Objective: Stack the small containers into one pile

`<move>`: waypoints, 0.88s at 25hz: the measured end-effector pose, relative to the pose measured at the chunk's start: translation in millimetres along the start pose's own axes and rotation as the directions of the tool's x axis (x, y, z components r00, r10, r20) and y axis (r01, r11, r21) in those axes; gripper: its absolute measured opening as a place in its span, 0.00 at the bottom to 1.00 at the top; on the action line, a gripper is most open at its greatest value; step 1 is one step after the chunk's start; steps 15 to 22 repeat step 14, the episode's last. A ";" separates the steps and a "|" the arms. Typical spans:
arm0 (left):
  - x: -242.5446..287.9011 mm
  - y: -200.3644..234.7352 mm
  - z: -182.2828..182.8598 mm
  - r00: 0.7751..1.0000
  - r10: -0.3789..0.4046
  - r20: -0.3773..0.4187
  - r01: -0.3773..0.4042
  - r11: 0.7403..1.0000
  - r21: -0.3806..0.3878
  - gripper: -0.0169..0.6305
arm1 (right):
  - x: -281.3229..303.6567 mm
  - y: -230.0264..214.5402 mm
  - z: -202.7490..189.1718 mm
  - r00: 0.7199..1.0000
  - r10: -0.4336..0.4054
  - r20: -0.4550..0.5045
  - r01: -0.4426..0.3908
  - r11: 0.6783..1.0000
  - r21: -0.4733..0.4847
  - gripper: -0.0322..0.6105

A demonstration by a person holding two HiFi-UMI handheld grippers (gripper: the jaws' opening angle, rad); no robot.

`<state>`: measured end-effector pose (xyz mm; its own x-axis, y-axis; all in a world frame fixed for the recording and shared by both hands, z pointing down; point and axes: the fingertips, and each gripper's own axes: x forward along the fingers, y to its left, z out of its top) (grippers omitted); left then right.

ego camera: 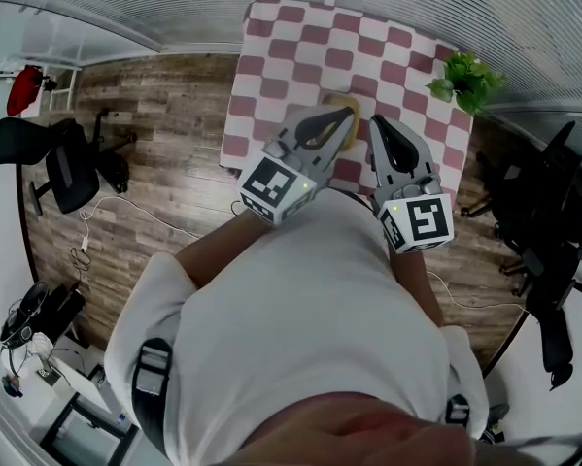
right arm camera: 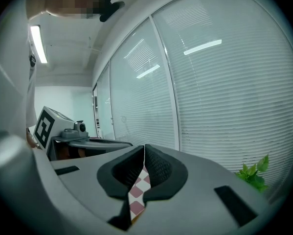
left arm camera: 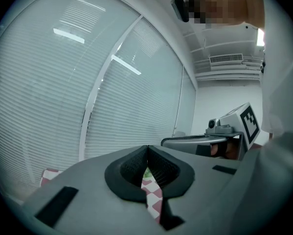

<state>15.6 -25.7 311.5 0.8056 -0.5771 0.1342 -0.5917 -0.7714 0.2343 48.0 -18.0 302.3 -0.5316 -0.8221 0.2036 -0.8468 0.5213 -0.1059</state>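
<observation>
Hovering high over the checkered table [ego camera: 300, 37], both claws are held close to the body, well above the cloth. The left claw [ego camera: 350, 116] is seen pressed together at the tips, with nothing between its pads. The right claw [ego camera: 376, 126] is likewise pressed together and empty.

Of the small containers, only a tan rounded shape [ego camera: 337, 99] is glimpsed on the table at upper middle of the frame, mostly covered by the left claw. Whether it is one pile or a single piece cannot be made out, and nothing of its contents is shown.

The scene is fitted equally by containers waiting to be gathered and by a pile made and let go. No grasp is judged to be in hand, and a clear sight of that shape is called for before any move.
</observation>
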 end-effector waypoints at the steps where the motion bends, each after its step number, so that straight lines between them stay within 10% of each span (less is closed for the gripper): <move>1: -0.3 0.0 0.1 1.000 -0.001 0.001 0.001 1.000 0.000 0.08 | 0.1 0.2 0.3 1.000 0.000 0.001 0.000 1.000 -0.001 0.10; 22: -2.0 1.0 4.2 1.000 -0.007 0.012 0.007 1.000 -0.017 0.08 | 1.3 0.2 3.3 1.000 -0.006 0.001 0.006 1.000 -0.009 0.10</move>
